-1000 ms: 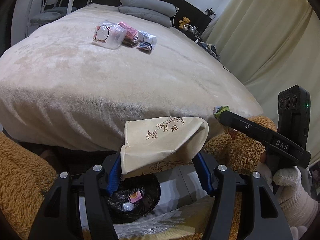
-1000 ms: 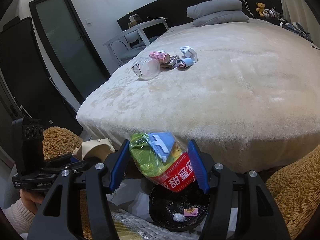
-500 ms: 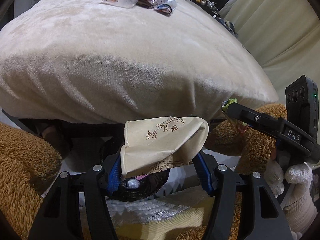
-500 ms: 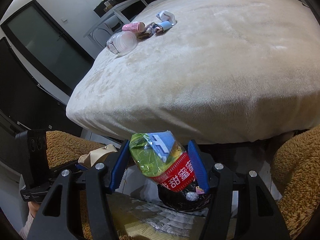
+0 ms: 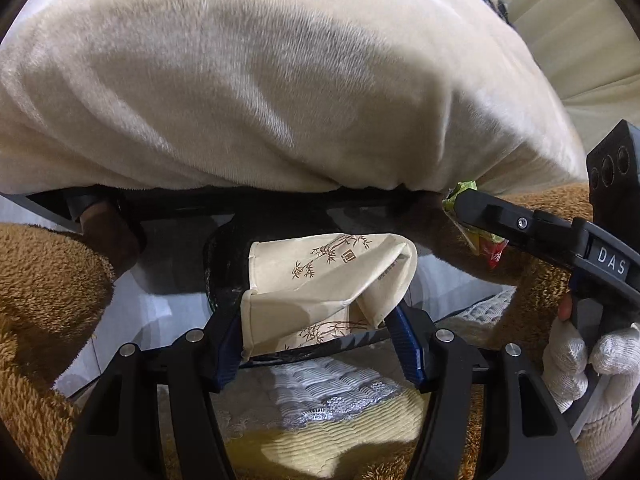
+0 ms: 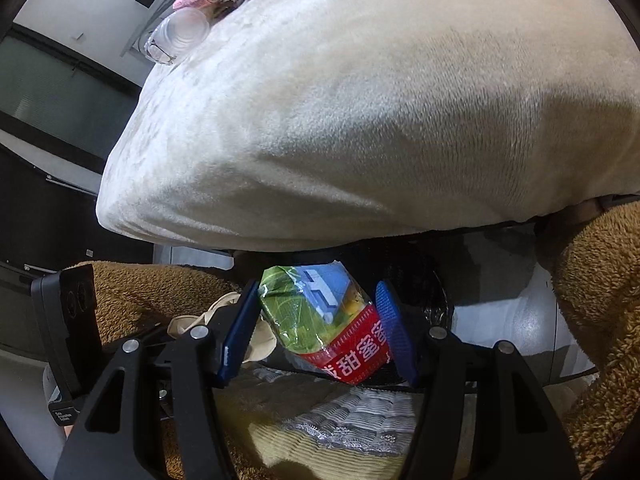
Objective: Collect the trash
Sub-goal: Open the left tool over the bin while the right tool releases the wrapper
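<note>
both claws hold trash, the left claw (image 5: 320, 332) a crushed paper cup (image 5: 320, 284) and the right claw (image 6: 316, 332) a snack wrapper (image 6: 324, 320), so center each above the bin (image 6: 432, 300) at 12 o'clock before letting go.

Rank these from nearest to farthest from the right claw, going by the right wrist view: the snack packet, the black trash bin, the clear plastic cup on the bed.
1. Snack packet: gripped in the right claw.
2. Black trash bin: just beyond and below, on the floor.
3. Clear plastic cup: far off on the bed, upper left.
</note>
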Available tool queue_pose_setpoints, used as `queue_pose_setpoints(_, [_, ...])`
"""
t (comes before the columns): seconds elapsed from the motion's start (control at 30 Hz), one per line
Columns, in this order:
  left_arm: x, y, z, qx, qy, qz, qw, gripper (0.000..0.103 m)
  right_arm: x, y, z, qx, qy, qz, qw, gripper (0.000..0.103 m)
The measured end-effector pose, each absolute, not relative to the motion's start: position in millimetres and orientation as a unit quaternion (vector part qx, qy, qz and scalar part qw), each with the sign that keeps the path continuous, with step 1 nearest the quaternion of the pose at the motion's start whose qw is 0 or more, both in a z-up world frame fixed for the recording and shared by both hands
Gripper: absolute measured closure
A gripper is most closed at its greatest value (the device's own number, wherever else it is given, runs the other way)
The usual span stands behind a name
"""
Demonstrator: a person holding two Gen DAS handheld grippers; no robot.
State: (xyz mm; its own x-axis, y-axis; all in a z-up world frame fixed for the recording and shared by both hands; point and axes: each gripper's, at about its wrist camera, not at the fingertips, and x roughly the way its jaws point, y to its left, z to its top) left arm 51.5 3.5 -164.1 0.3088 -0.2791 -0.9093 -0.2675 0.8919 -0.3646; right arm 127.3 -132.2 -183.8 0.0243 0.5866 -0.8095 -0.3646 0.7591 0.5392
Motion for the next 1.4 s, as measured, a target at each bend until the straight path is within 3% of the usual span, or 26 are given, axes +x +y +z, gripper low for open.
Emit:
queue_pose_setpoints(0.47, [60.7,-4.6,-172.7,-0.220,0.617,-0.002,0.755,0.040,134.9,-129.1,-207.9,0.102,0.650,0.317,0.683,0.042])
queue_pose_setpoints(0.53, [61.5,-8.8,-174.6,-0.215,0.622,-0.011,0.753,0.028,134.8,-132.5,-208.2,0.108,0.650,0.312,0.685,0.035])
queue_pose_setpoints(0.57, [61.0,-9.0,-174.7,-0.213,0.621,-0.012,0.754,0.027,135.8,-134.8,-207.7,0.111,0.650,0.309,0.686,0.029])
queue_pose_setpoints(0.9, [57.7,-4.1,-169.5,-0.218,0.604,-0.001,0.766,0.027,137.0,-138.6,-200.9,0.116,0.643,0.310,0.690,0.029])
queue_pose_setpoints(1.4, [40.3,-6.4,-126.8,-0.185,0.521,-0.003,0.833,0.027,114.7,-146.5,-139.6,0.099,0.515,0.372,0.766,0.029])
